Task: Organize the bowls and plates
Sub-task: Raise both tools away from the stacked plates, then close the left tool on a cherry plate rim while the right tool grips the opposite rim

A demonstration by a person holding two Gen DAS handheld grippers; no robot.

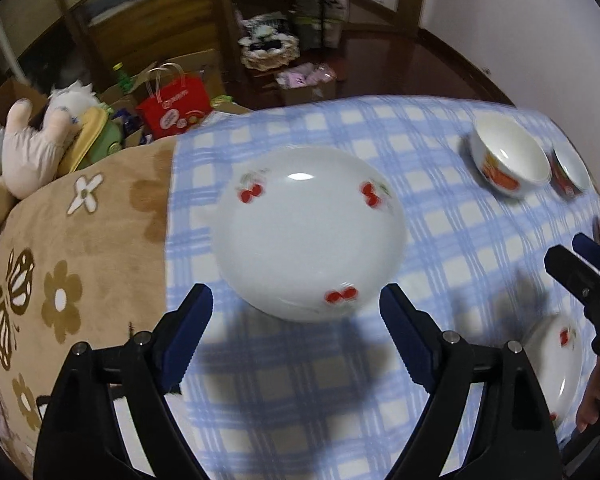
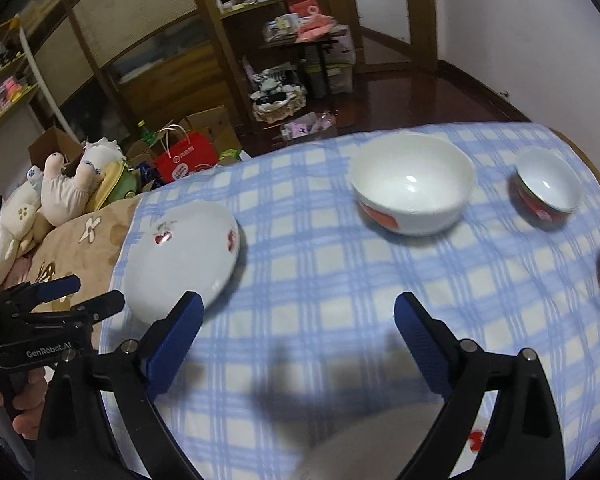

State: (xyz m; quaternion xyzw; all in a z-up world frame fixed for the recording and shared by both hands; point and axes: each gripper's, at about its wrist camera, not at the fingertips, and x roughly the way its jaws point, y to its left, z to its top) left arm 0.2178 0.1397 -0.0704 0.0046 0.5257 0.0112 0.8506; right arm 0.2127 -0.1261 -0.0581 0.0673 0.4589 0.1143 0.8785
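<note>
Left wrist view: the left gripper (image 1: 296, 312) hangs with its jaws spread wide and nothing between them, just short of the near rim of a white cherry-print plate (image 1: 308, 232). That plate lies flat on the blue checked cloth (image 1: 440, 240), close to the cloth's left edge where the brown flowered cover (image 1: 80, 248) begins. A large white bowl (image 1: 508, 164) stands toward the far right corner, with a smaller bowl (image 1: 572, 172) just beside it. A second cherry plate (image 1: 556, 364) lies at the near right, below the right gripper (image 1: 580, 256). Right wrist view: the right gripper (image 2: 300, 316) is likewise spread and empty over bare cloth (image 2: 320, 264). The plate (image 2: 184, 256) is at the left edge; the large bowl (image 2: 412, 184) and small bowl (image 2: 548, 188) stand apart along the far side. Assessment: glazed ceramic, stiff, fairly heavy, slippery and breakable. Take each piece by the rim, pads across the lip, and set it down gently.
</note>
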